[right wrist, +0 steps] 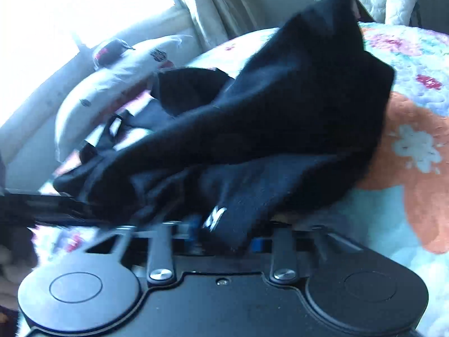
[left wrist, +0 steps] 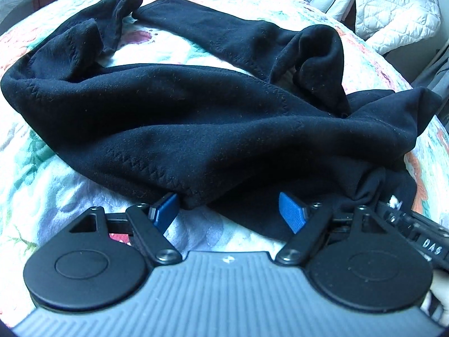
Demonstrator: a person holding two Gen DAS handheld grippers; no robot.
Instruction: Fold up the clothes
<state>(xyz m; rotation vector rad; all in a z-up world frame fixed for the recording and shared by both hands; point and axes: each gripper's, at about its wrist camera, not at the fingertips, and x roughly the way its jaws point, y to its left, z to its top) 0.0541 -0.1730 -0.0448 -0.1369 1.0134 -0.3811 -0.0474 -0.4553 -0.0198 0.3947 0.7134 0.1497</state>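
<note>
A black fleece garment [left wrist: 196,118] lies crumpled on a floral quilt [left wrist: 42,174], its legs or sleeves stretching away. My left gripper [left wrist: 228,210] is open, its blue pads [left wrist: 291,213] on either side of the garment's near hem, not closed on it. The right gripper shows at the right edge [left wrist: 404,219], pinching a bunched corner. In the right wrist view, my right gripper [right wrist: 224,238] is shut on a fold of the same black garment [right wrist: 280,106], near a small white logo [right wrist: 214,216]; the fabric is lifted and hides the pads.
The quilt [right wrist: 415,146] covers a bed. A white pillow [right wrist: 112,84] lies by the window and curtain. A white quilted jacket [left wrist: 398,8] sits beyond the bed's far right edge. The left gripper's dark body [right wrist: 42,205] crosses the right view's left side.
</note>
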